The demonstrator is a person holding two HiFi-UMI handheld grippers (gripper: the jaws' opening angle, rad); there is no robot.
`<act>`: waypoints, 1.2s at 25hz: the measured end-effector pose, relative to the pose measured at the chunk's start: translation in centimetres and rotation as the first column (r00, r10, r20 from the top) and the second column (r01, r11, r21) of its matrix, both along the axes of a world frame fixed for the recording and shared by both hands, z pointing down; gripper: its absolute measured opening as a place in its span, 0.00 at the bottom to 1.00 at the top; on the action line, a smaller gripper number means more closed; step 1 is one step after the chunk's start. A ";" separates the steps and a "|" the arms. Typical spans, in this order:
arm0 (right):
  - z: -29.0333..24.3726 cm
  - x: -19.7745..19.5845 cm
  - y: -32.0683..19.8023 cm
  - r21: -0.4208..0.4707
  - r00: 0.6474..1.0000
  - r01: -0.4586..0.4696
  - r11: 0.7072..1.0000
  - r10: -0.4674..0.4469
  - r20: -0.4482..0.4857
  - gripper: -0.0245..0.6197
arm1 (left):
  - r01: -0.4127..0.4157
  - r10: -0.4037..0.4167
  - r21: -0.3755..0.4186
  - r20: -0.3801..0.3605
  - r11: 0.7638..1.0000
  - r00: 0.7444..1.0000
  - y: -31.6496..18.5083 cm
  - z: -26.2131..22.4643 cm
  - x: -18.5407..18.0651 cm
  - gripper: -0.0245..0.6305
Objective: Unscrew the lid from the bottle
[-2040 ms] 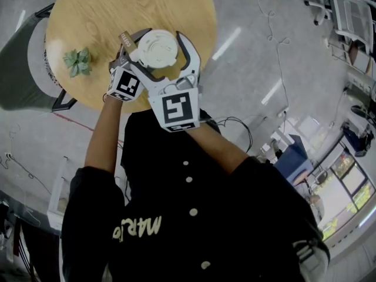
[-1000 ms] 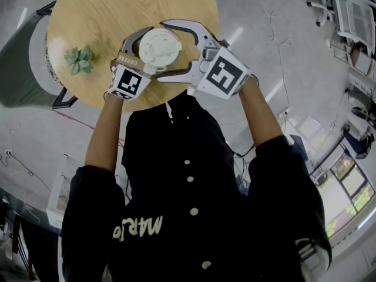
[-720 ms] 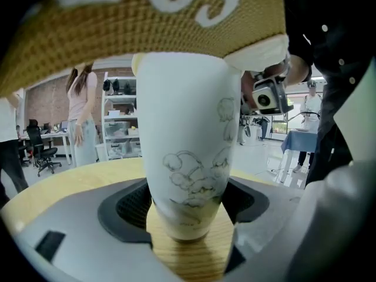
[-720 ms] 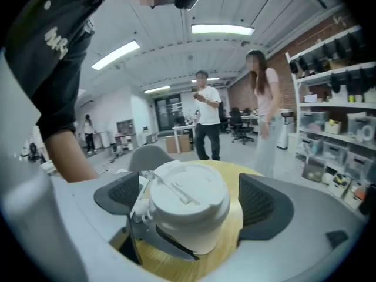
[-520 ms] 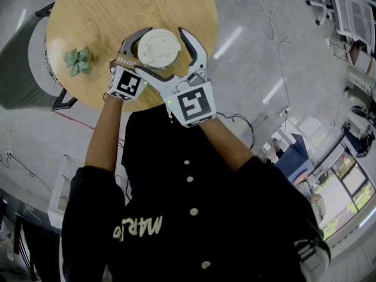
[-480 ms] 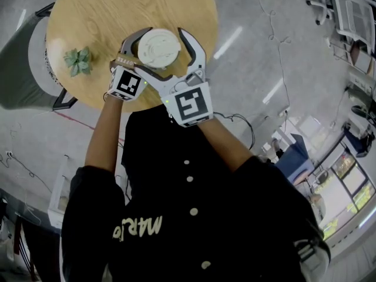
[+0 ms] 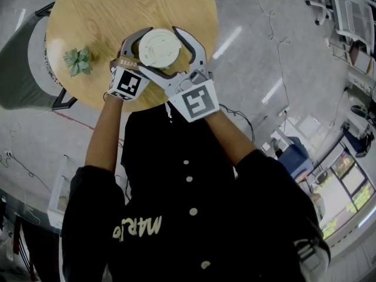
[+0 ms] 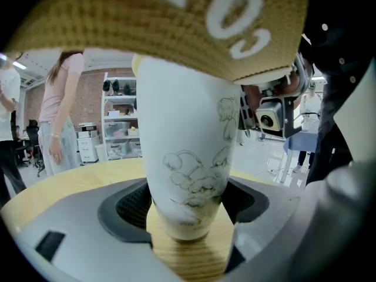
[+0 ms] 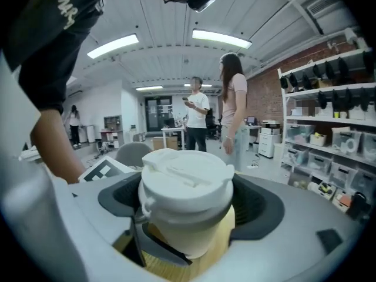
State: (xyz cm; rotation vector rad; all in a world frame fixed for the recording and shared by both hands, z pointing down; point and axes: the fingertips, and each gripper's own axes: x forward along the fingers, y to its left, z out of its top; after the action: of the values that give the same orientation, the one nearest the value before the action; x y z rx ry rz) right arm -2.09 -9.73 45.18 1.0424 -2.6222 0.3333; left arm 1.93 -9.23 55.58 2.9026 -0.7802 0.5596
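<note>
A white bottle (image 8: 188, 175) with faint line drawings stands on the round wooden table (image 7: 117, 4). It wears a brown knitted sleeve (image 8: 176, 28) and a white lid (image 7: 158, 47). My left gripper (image 8: 188, 216) is shut on the bottle's lower body, a pad pressed on each side. My right gripper (image 9: 187, 210) reaches in from the near side, level with the lid (image 9: 185, 178). Its jaws have just been closing, and both dark pads now touch the lid's sides. The head view shows the right marker cube (image 7: 198, 100) beside the left one (image 7: 126, 82).
A small green plant (image 7: 77, 61) sits on the table's left part. A grey chair (image 7: 23, 63) stands at the table's left edge. Two people (image 9: 197, 119) stand in the room beyond, near shelving (image 9: 329, 140) along the brick wall.
My right gripper swung from the lid's right side back to the near side and rolled, its jaws drawing in round the lid. The left gripper and bottle stayed put.
</note>
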 end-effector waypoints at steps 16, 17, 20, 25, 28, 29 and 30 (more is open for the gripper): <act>-3.7 -0.7 0.6 0.163 0.921 0.380 0.910 -0.388 0.019 0.75 | 0.002 -0.002 -0.003 -0.003 1.000 1.000 0.0 0.2 -0.1 0.59; -4.0 -0.6 0.7 0.163 0.920 0.383 0.909 -0.391 0.021 0.75 | 0.003 -0.003 -0.003 -0.005 1.000 1.000 0.0 0.2 -0.1 0.59; -5.2 -0.3 0.8 0.144 0.921 0.378 0.914 -0.388 0.045 0.75 | 0.006 -0.006 -0.006 -0.010 1.000 1.000 0.0 0.1 0.1 0.59; -8.5 0.8 0.9 0.106 0.930 0.340 0.934 -0.351 0.106 0.75 | 0.010 -0.009 -0.004 0.036 1.000 0.999 0.1 0.4 0.0 0.59; -10.8 1.8 0.7 0.116 0.935 0.319 0.941 -0.332 0.125 0.75 | 0.016 -0.015 -0.007 0.049 1.000 0.999 0.3 0.4 -0.2 0.59; -11.4 2.1 0.7 0.124 0.936 0.318 0.940 -0.332 0.118 0.75 | 0.020 -0.019 -0.007 0.048 1.000 0.999 0.4 0.3 -0.3 0.59; -11.9 2.5 0.7 0.131 0.937 0.317 0.939 -0.332 0.110 0.75 | 0.025 -0.024 -0.005 0.050 1.000 0.998 0.4 0.1 -0.4 0.59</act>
State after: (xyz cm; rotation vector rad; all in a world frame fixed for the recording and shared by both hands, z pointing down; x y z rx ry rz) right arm 0.38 -8.99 33.25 0.6151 -2.8980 0.1853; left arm 1.50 -8.83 55.67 2.8800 -0.8178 0.6327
